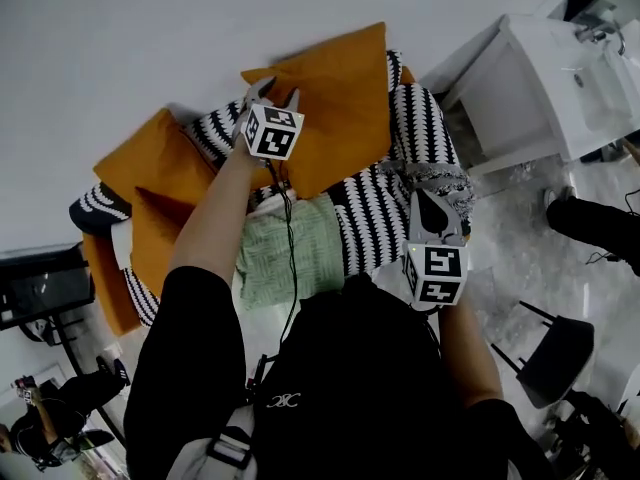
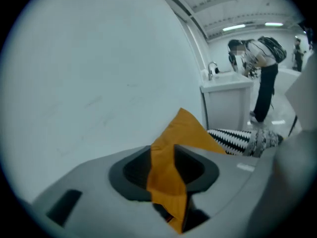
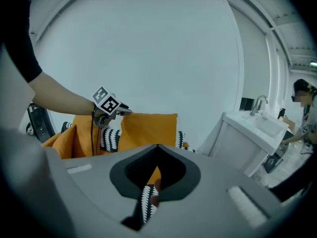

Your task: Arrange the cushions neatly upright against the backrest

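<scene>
Straddling orange cushion point(image 1: 340, 108), left gripper point(image 2: 162, 151) seems unclamped.

To my right a white cabinet point(image 1: 520, 88) with a sink point(image 1: 600, 83) and faucet point(image 3: 258, 103) stands against the white wall point(image 1: 150, 28), and a person point(image 2: 262, 83) in dark trousers leans over it. A black chair point(image 1: 560, 358) sits on the pale marbled floor point(image 1: 520, 238) beside me, and black equipment point(image 1: 40, 283) stands at my left.

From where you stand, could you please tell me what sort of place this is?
Likely a mock living-room corner inside a larger studio or lab: an orange cushion before a bare white wall, a white sink cabinet right beside it, and strip lights overhead.
</scene>
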Available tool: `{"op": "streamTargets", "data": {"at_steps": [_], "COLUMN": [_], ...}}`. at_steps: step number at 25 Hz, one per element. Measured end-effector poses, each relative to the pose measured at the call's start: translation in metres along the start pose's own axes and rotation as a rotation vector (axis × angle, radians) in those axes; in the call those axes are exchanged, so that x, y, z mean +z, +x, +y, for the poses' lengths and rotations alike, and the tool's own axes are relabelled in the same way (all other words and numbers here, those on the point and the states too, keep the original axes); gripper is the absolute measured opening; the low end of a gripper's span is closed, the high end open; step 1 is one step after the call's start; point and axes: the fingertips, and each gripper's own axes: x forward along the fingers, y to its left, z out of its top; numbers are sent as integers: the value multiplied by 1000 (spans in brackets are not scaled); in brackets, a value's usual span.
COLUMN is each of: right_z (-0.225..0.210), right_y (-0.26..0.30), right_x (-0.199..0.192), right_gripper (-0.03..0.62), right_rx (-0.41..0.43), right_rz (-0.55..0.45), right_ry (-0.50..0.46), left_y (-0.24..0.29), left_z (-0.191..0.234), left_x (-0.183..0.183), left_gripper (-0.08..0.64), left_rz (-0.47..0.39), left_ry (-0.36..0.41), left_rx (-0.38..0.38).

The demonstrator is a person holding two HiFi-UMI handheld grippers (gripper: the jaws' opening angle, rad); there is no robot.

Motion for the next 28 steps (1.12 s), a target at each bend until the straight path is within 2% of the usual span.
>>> {"op": "streamTargets", "data": {"at_steps": [1, 2, 6, 10, 17, 21, 24, 26, 28], "right_z": [5, 11, 32, 59, 128, 171, 196, 205, 212], "right_y": [0, 0, -3, -10, -31, -42, -42, -41, -40], "right_x": [4, 7, 26, 53, 103, 128, 131, 131, 130], "right_gripper": [9, 9, 9, 9, 9, 9, 9, 9, 9], "right_rx": [7, 15, 44, 78, 192, 272, 316, 335, 347], "right_rz": [-9, -18, -74, -149, -297, -364, -376, -375, -371], "right_ry": [-4, -6, -11, -23, -53, -84, -103, -113, -119], "left_y": [-13, -27, -85, -150, -264, -319, -344, -350, -351], "left_z": [3, 4, -13, -35, -34, -19, -15, -17, -16], "left_x": [2, 2, 10, 22, 27, 32, 35, 35, 30], "left_gripper": [68, 6, 8, 9, 8, 8, 7, 6, 6], "left_rz": [-16, -22, -61, -130, -240, -339, -393, -399, -389], "left_ry": [-51, -98, -306, -427, -507, -529, -502, -477, -485], "left_rx": [22, 37, 13, -9, 98, 185, 227, 227, 231]}}
